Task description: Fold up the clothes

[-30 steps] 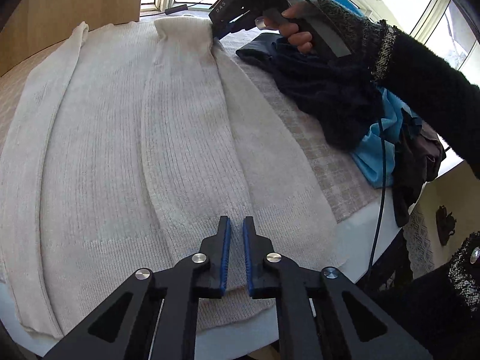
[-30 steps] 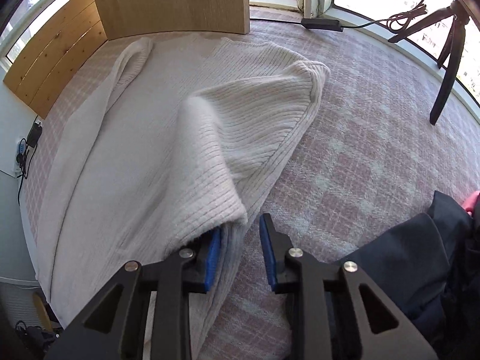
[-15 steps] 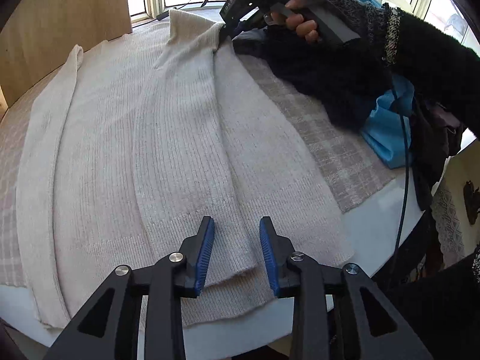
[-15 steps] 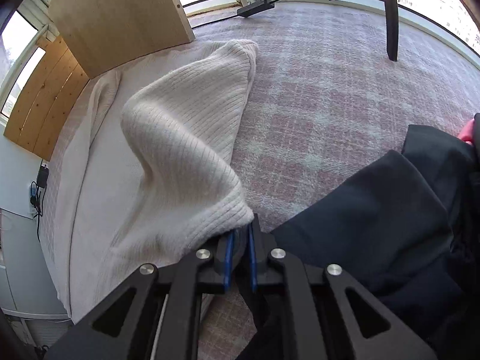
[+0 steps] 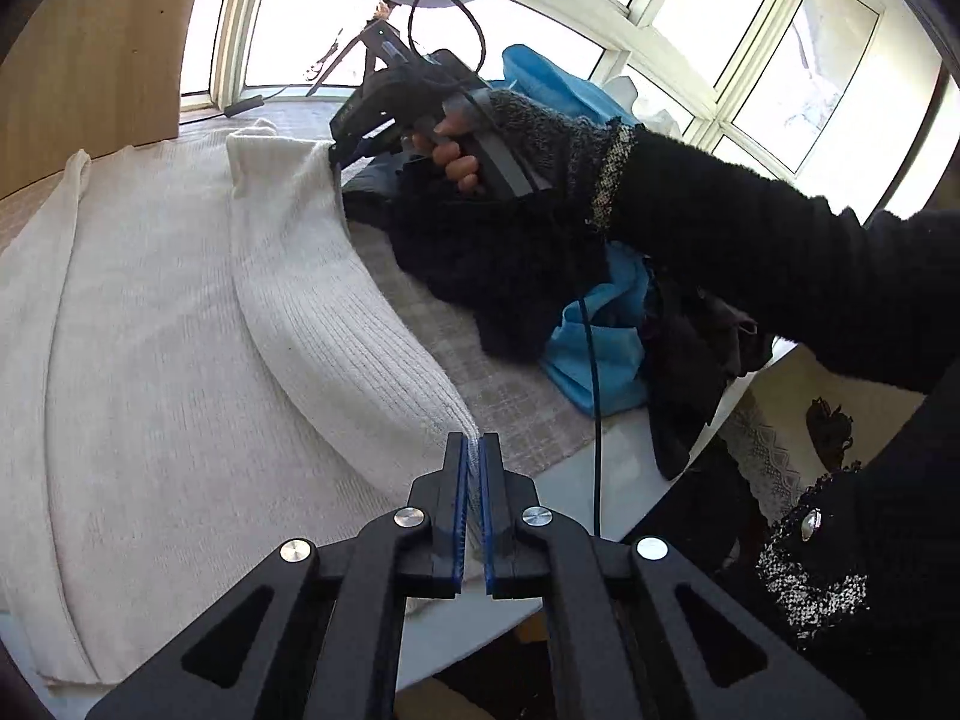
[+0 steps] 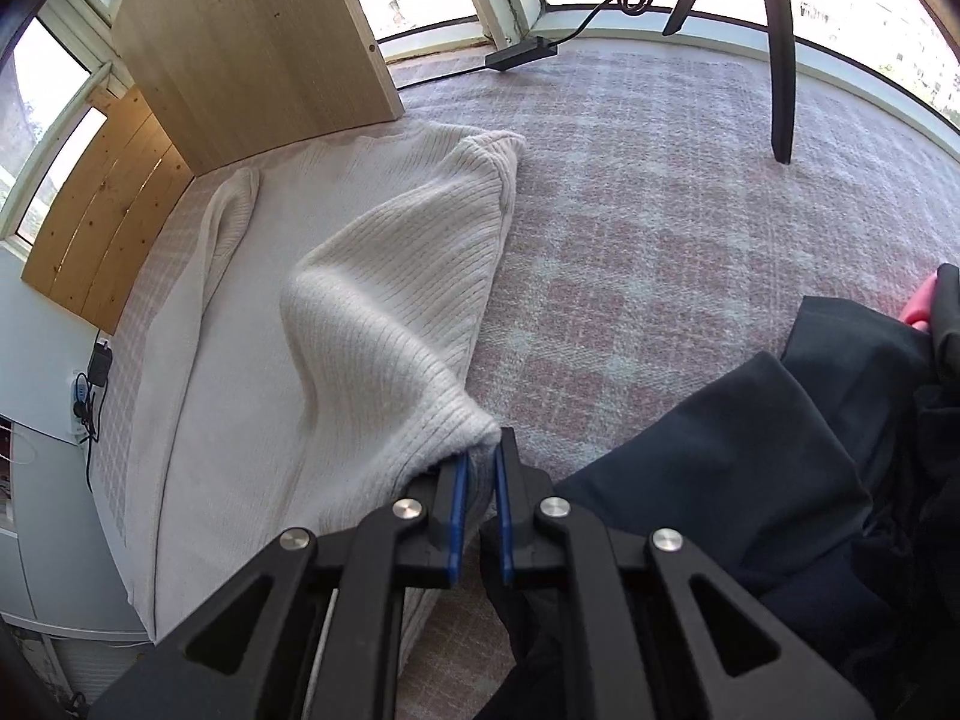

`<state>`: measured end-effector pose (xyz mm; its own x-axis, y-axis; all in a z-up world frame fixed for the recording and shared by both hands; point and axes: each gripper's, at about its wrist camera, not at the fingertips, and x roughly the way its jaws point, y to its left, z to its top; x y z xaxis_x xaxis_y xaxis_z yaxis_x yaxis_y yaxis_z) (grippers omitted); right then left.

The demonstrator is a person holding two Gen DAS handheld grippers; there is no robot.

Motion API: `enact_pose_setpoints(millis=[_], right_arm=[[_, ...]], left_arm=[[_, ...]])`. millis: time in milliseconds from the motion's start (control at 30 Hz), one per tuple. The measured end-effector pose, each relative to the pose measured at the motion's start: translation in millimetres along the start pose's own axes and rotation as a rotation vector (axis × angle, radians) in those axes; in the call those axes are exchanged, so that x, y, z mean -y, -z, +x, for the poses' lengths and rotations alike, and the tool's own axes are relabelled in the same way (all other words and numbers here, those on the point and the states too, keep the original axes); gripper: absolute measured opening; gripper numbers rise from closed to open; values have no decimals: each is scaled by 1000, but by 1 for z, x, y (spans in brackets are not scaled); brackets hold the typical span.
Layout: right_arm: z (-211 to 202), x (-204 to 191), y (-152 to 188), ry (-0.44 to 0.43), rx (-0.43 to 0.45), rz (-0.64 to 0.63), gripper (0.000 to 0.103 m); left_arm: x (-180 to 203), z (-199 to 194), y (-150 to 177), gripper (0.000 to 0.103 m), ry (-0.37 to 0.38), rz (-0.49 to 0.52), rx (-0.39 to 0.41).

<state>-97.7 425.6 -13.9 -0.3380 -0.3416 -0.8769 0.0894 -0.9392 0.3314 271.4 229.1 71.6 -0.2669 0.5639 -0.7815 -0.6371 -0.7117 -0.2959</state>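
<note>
The cream sweater (image 5: 180,324) lies spread on the bench (image 5: 624,456), the left gripper (image 5: 474,450) jaws pinching its lifted near edge; the right gripper (image 6: 478,462) jaws pinch its far edge, beside dark clothes (image 5: 504,252)

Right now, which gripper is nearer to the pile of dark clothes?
Right. The right gripper, pinching the cream sweater's far corner, sits right beside the dark clothes. The left gripper pinches the near corner, apart from the pile.
</note>
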Motion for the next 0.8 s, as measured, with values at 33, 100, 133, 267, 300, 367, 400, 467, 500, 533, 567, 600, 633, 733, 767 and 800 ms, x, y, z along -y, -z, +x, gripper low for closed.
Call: enact_pose_setpoints(millis=[33,100,133,267,300,367,400,467,500,533,567,600,633,733,767,800], right_arm=[[5,4,1,14,-19,13,8],[15,5,6,69,-89,-29,9],[15,1,7,87,-109,-72,11],[-18,-23,7,160,-105,-240,20],[-29,-26,4,152,-85,-256,21],[-47,-24,-14,99,-19,-205,25],[-51,-21,-25,69,10,-161,26],[-35,-28,-52,50,22,-118,26],[-22,-35,-65,50,16,-108,26],[-7,-39,-75,57,-5,-102,26],[7,-44,-84,62,-27,-95,27],[19,-46,-91,53,-52,-83,27],[27,-47,-93,46,-72,-70,27],[46,-53,-100,59,-102,-51,27],[53,-55,-103,47,-113,-45,27],[59,-57,-105,42,-124,-41,28]], left_arm=[[2,13,5,4,-26,13,-57],[-3,20,12,6,-10,-21,-111],[-5,18,13,6,-3,-44,-115],[-16,-22,7,25,-14,-78,-19],[-22,-29,5,25,-30,-100,4],[-35,-31,1,25,-31,-156,29],[-39,-27,0,25,-40,-174,21],[-46,-13,-2,25,-53,-205,-6],[-49,-4,-2,25,-55,-217,-23],[-51,5,-1,25,-57,-231,-48],[-52,13,0,25,-57,-238,-68],[-53,21,1,25,-58,-244,-87],[-54,27,2,25,-60,-251,-101],[-55,34,6,25,-38,-266,-104],[-54,35,7,25,-33,-263,-97],[-55,35,7,25,-29,-258,-96]])
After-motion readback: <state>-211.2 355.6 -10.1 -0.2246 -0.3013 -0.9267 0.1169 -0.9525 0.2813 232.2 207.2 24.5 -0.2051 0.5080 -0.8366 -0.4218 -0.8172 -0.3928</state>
